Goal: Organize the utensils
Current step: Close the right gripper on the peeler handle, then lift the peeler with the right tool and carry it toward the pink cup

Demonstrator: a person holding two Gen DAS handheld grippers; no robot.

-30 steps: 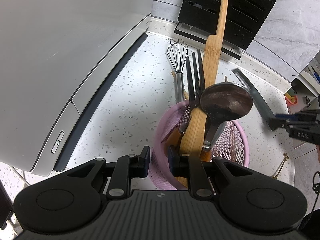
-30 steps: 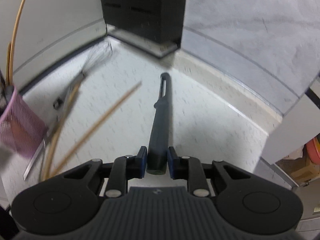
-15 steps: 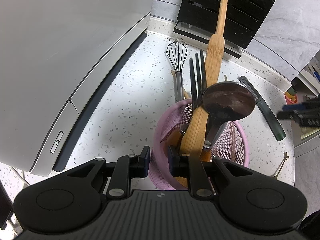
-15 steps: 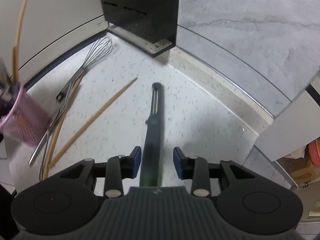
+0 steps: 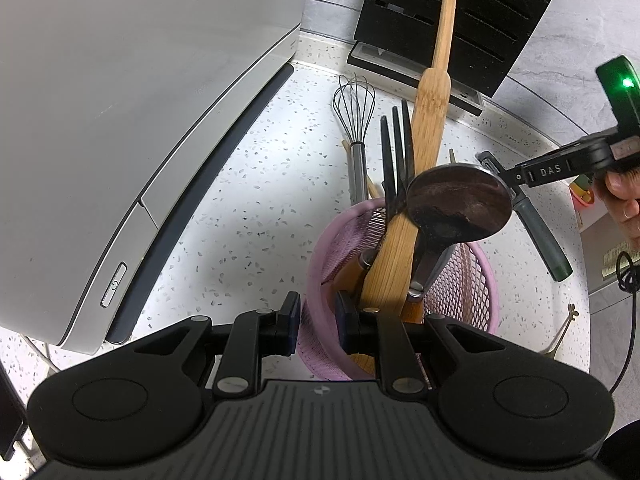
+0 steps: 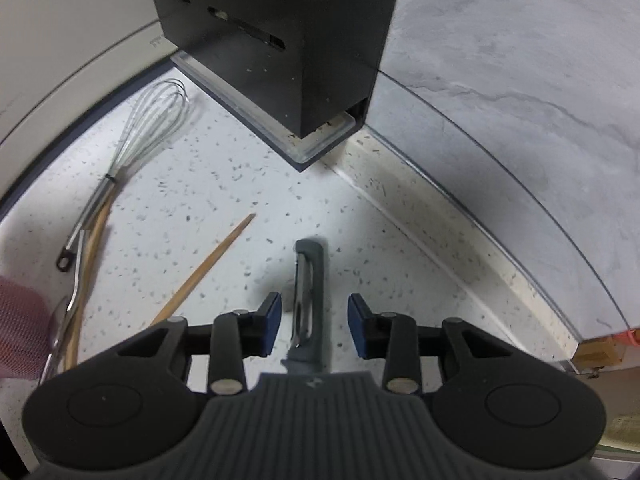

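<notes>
Gray appliance [image 5: 132, 92] left; speckled counter [image 5: 248, 208]; marble wall [image 6: 520, 60] behind.

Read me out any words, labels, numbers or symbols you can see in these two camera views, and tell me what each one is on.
"DAS": white letters on the black right gripper, seen from the left wrist view.
Power symbol, no words: on the small button of the large silver-grey appliance.
Faint print near the appliance's upper edge: too small to read.
Printed paper at the right edge: too blurred to read.
Right wrist view: nothing readable.
</notes>
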